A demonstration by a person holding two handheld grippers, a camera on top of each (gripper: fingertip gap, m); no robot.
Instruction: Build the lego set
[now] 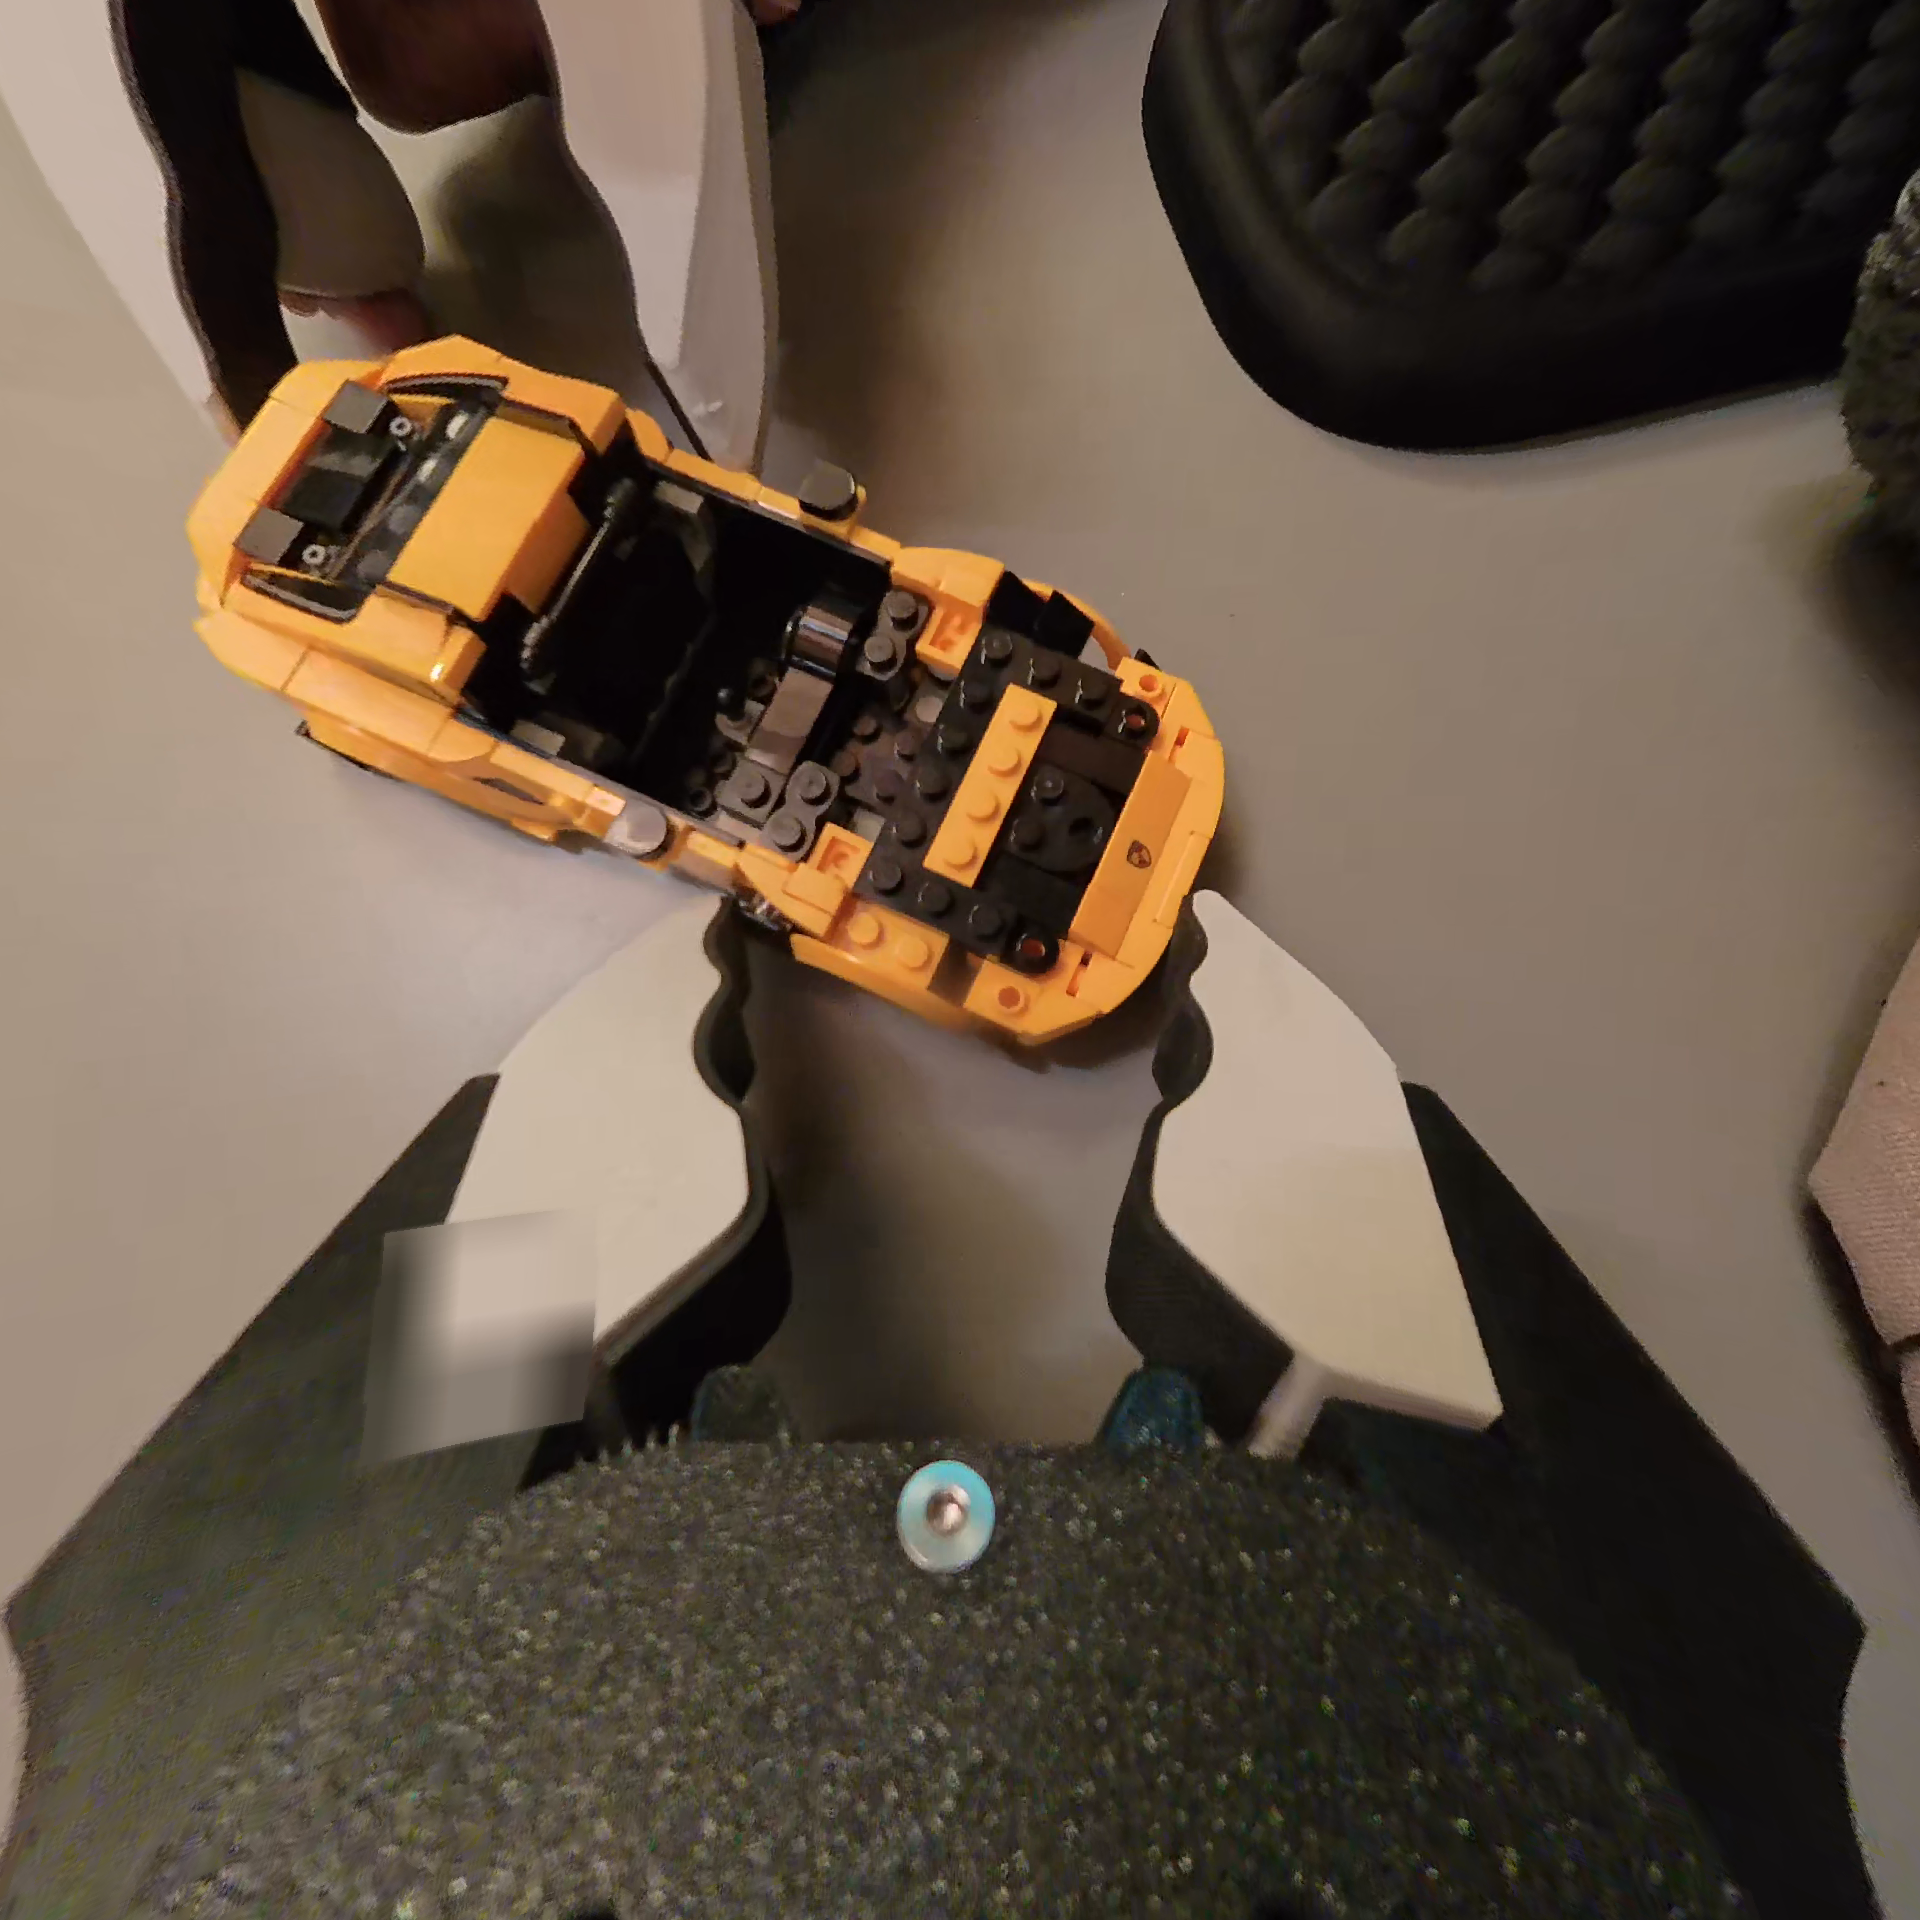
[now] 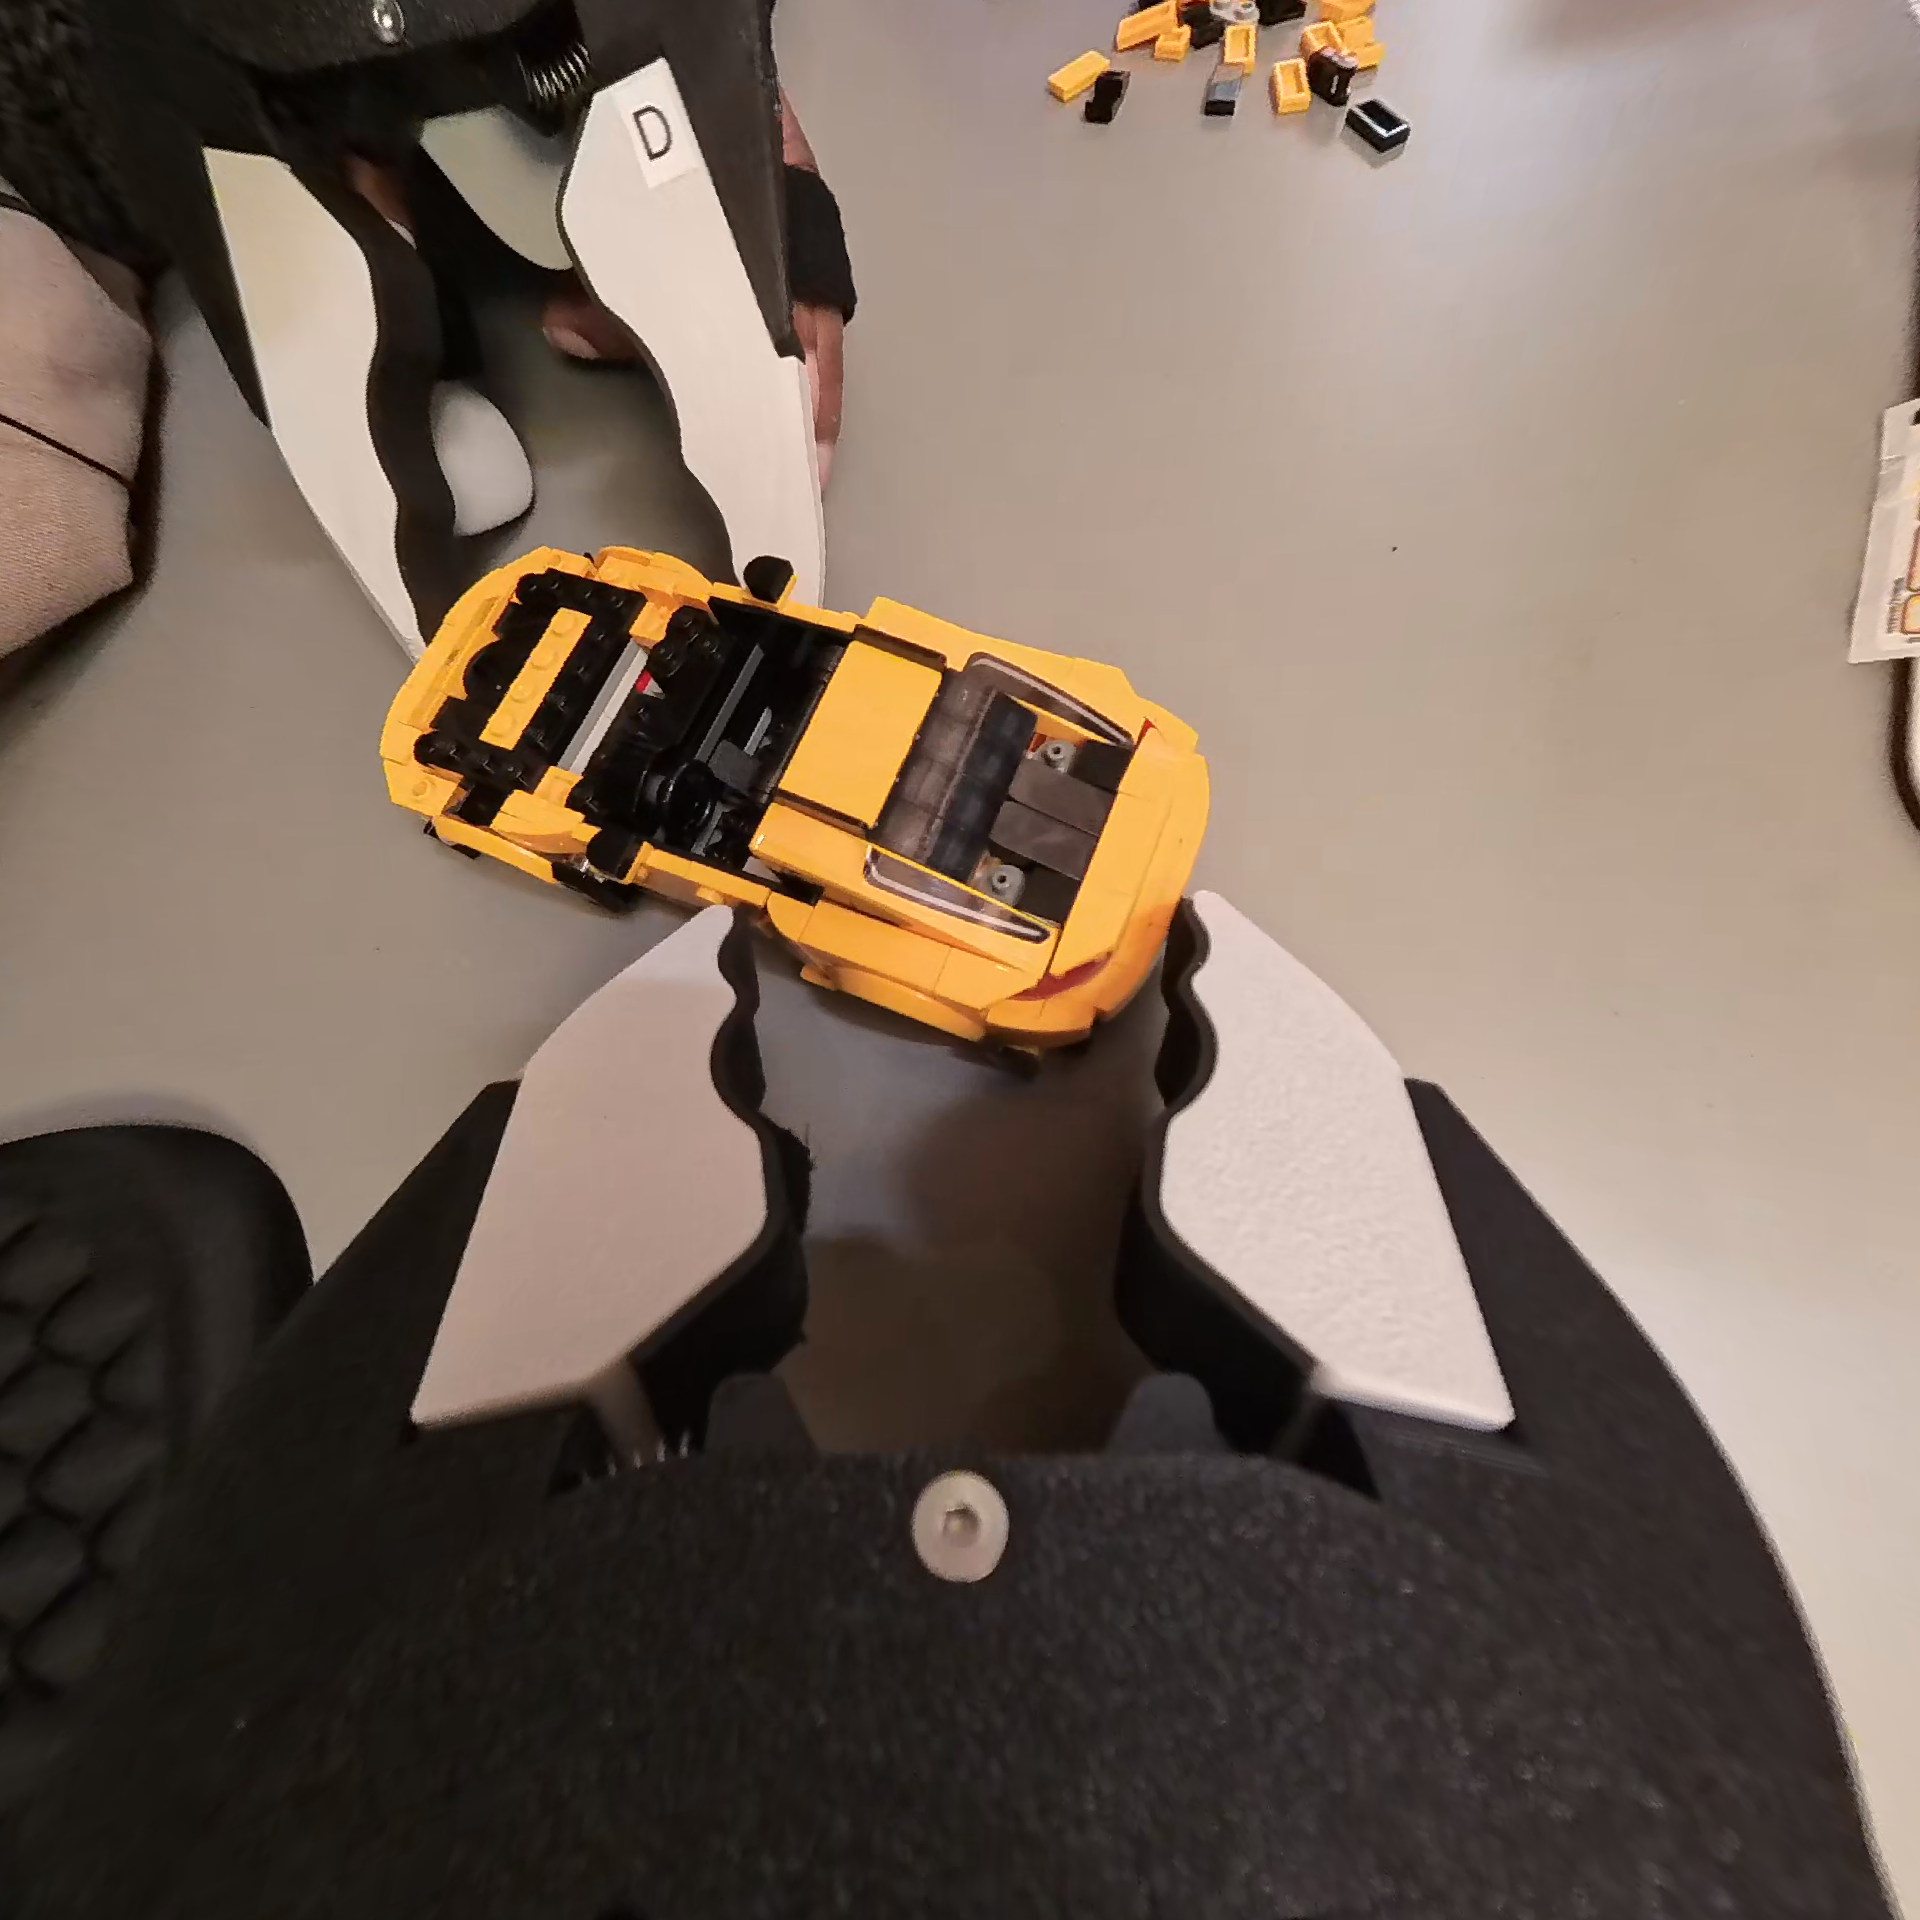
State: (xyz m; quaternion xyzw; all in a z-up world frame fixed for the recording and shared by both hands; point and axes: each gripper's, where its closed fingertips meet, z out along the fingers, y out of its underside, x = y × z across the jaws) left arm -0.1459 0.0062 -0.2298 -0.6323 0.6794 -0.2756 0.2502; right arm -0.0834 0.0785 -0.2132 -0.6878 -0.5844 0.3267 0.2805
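Car: a part-built yellow-and-black brick sports car (image 1: 686, 665) sits on its wheels on the plain grey worktop (image 1: 1351, 727), roof section missing, black cockpit and studded front deck exposed.
Left tool: the white-fingered, black-padded left tool (image 1: 956, 925) stands with fingers apart around the car's studded front end; whether the pads touch the bricks cannot be told.
Right tool: the matching right tool (image 2: 961, 920) has its fingers apart around the car's rear corner, beside the smoked rear window; contact is likewise unclear.
Loose parts: a scatter of small yellow, black and grey bricks (image 2: 1236, 62) lies well apart from the car at the worktop's far side.
Paper: a printed sheet (image 2: 1886, 540) lies at the right edge.
Mat: a black ribbed pad (image 1: 1538, 197) lies beyond the car's nose.
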